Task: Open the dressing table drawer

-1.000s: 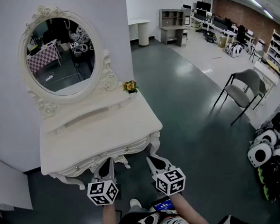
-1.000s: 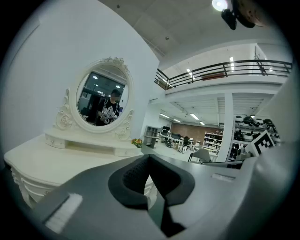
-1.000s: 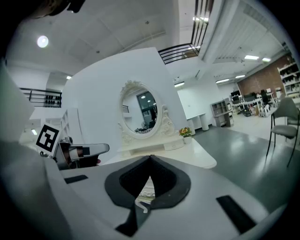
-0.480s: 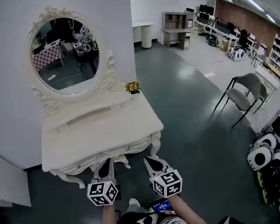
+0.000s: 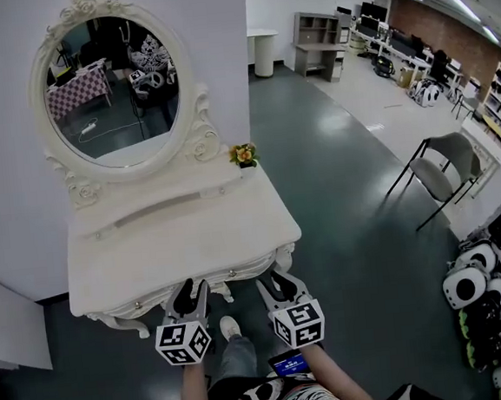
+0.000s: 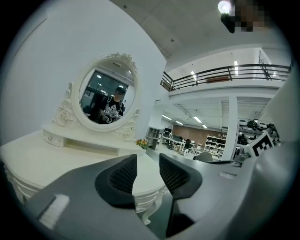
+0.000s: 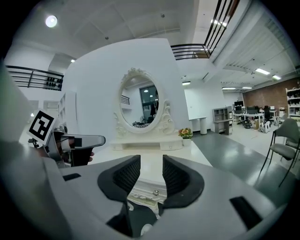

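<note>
From the head view, the left tool (image 5: 189, 289) and right tool (image 5: 279, 281) sit side by side just before the closed drawer (image 5: 229, 278) under the white tabletop (image 5: 175, 236). In the left gripper view its jaws are opening wide and hold nothing. In the right gripper view the jaws are opening too, also empty, with the drawer's knob (image 7: 155, 192) beyond the gap.

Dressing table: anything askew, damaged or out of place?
Nothing stands out. The dressing table stands level, its oval mirror is upright and unbroken, the small flower pot sits upright at the back right corner, and the drawer is shut.
</note>
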`<move>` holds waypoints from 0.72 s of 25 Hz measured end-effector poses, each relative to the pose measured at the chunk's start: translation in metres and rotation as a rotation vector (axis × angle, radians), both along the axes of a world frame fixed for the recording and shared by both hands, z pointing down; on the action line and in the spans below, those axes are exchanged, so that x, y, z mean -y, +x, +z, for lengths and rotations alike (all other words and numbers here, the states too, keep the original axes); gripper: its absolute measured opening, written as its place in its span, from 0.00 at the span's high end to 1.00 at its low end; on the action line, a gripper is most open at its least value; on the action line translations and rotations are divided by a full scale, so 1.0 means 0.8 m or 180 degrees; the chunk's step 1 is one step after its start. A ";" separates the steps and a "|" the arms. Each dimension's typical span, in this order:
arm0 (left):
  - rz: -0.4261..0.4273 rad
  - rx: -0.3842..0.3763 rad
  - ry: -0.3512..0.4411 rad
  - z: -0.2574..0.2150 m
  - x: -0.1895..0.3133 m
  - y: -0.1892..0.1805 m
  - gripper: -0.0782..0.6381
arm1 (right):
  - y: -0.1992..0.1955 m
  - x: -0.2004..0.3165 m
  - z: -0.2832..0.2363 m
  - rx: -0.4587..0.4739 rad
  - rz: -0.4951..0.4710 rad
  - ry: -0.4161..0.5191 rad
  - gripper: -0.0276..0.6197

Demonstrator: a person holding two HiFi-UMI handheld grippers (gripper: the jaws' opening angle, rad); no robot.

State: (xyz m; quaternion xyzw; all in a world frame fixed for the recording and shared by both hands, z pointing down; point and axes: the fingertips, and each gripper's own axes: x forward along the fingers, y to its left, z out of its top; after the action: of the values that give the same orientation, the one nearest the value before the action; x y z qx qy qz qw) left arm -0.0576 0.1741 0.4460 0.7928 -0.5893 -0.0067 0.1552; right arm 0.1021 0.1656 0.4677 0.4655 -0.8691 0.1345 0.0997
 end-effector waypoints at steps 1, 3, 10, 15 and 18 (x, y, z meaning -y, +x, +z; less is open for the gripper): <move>-0.0009 0.0065 -0.0038 0.008 0.019 -0.006 0.70 | -0.005 0.018 0.006 -0.0012 0.0009 -0.0020 0.75; -0.0019 0.0175 -0.0131 0.026 0.058 -0.016 0.67 | -0.014 0.055 0.020 -0.0052 0.0024 -0.0079 0.75; 0.0208 0.0139 -0.0377 0.057 0.209 -0.046 0.68 | -0.060 0.198 0.048 -0.0202 0.0111 -0.0278 0.75; 0.0416 0.0204 -0.0486 0.084 0.298 -0.064 0.68 | -0.088 0.288 0.068 -0.0287 0.0217 -0.0359 0.75; 0.0504 0.0223 -0.0546 0.100 0.336 -0.072 0.68 | -0.095 0.329 0.077 -0.0324 0.0297 -0.0385 0.75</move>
State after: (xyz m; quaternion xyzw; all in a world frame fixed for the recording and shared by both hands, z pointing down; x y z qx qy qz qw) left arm -0.1152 -0.0950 0.5260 0.8204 -0.5283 0.0837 0.2018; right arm 0.0264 -0.0979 0.5293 0.5049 -0.8305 0.1674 0.1653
